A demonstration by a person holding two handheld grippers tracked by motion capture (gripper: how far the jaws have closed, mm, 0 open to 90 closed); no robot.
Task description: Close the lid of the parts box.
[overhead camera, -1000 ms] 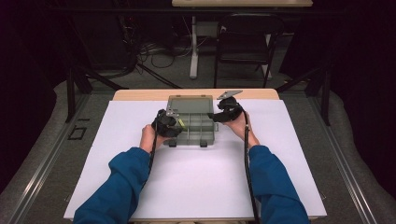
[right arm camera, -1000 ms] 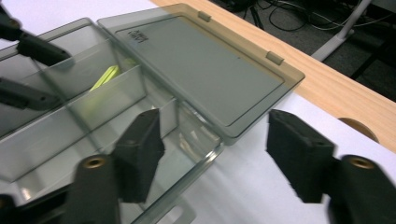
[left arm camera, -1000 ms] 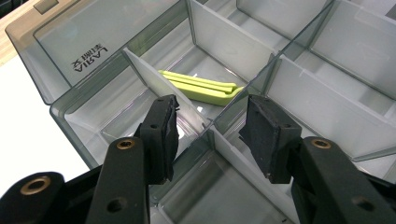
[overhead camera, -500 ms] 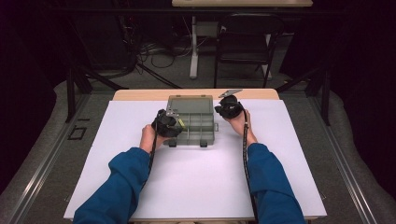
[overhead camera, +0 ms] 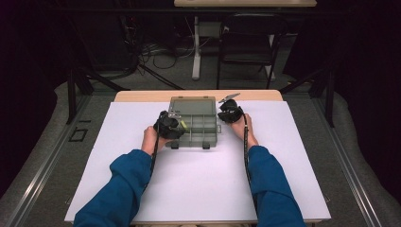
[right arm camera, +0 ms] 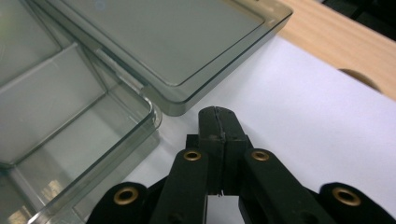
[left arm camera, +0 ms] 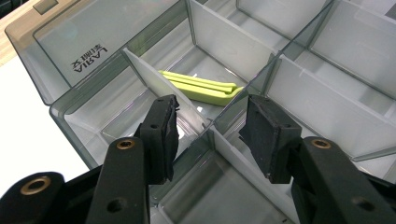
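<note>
Your left gripper [left arm camera: 210, 135] has its jaws partly open and gripping nothing; they straddle the white dividers [left arm camera: 154, 86] where several compartments of the organiser box [overhead camera: 193, 124] meet, one pad on each side of that crossing, and it is hard to tell whether either pad touches the plastic. Just beyond those jaws, in the next compartment, a yellow-green clip [left arm camera: 201, 86] lies flat on the box floor, apart from both pads. Your right gripper [right arm camera: 218, 135] has its jaws pressed fully together with nothing between them; they have just closed, and they sit over the white sheet [right arm camera: 303, 121] just beside the corner of the box tray [right arm camera: 70, 116] and near the edge of the opened lid [right arm camera: 159, 37], touching neither as far as the right gripper view shows. In the high view your left gripper [overhead camera: 169, 126] rests at the box's left side and your right gripper [overhead camera: 230, 113] at its right side, near the far corner. The box is translucent grey, its lid folded back away from you, and it stands toward the far middle of the white sheet, which covers most of the desk [overhead camera: 142, 96]; a strip of bare wood shows along the far edge
</note>
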